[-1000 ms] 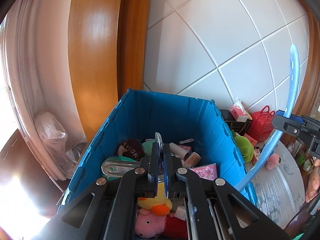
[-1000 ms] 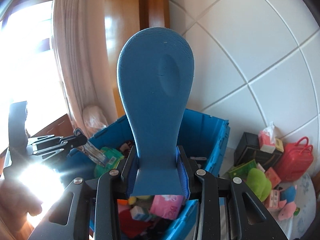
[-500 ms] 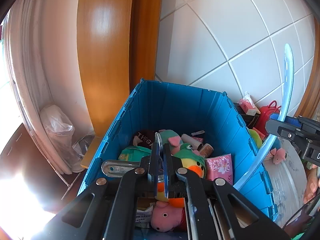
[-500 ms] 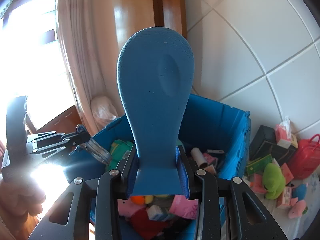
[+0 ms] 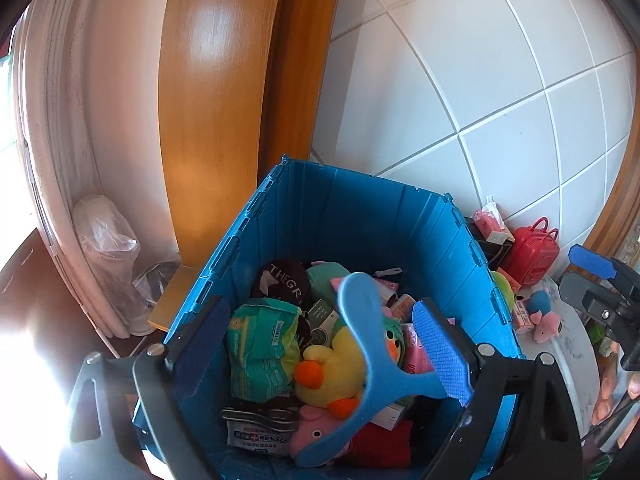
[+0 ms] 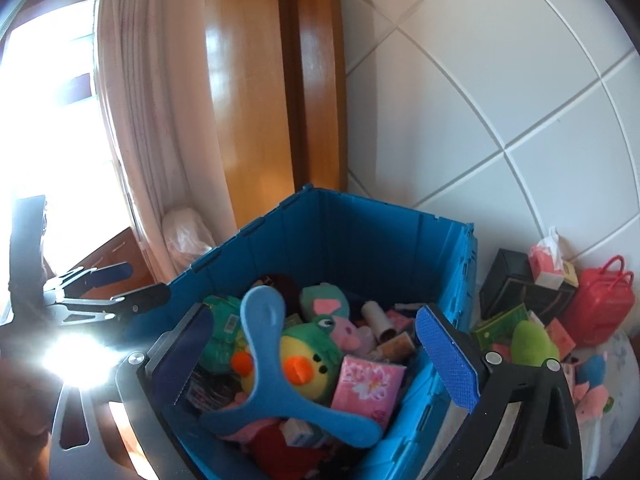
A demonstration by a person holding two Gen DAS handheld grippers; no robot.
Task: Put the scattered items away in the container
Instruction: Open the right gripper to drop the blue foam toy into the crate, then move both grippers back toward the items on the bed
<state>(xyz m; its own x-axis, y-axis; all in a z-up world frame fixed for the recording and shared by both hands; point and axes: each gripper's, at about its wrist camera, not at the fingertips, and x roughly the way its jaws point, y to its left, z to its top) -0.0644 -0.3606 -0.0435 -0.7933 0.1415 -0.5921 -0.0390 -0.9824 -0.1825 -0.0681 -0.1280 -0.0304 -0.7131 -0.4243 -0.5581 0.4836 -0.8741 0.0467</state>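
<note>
With both claws spread wide above the blue folding crate [image 5: 360, 216], the step in hand looks like a release: a blue three-armed boomerang [image 5: 360, 360] lies loose on top of the pile inside, gripped by neither claw. The left claw [image 5: 320, 344] hangs directly over the crate with its jaws far apart and nothing between them; the right claw [image 6: 316, 356] is likewise wide open and empty. Under the boomerang sit a yellow duck plush [image 5: 332, 372], a green packet [image 5: 262, 344], a pink pig plush [image 5: 312, 432] and a pink tissue pack [image 6: 366, 384], so the crate is already well filled. Outside it, on the white counter [image 6: 612, 432] to the right, a red toy suitcase [image 6: 604, 308], a green plush [image 6: 530, 344], a black box [image 6: 516, 292] and small pink toys remain. The next move probably calls for lifting a claw clear of the crate rim and swinging right toward those leftovers.
</note>
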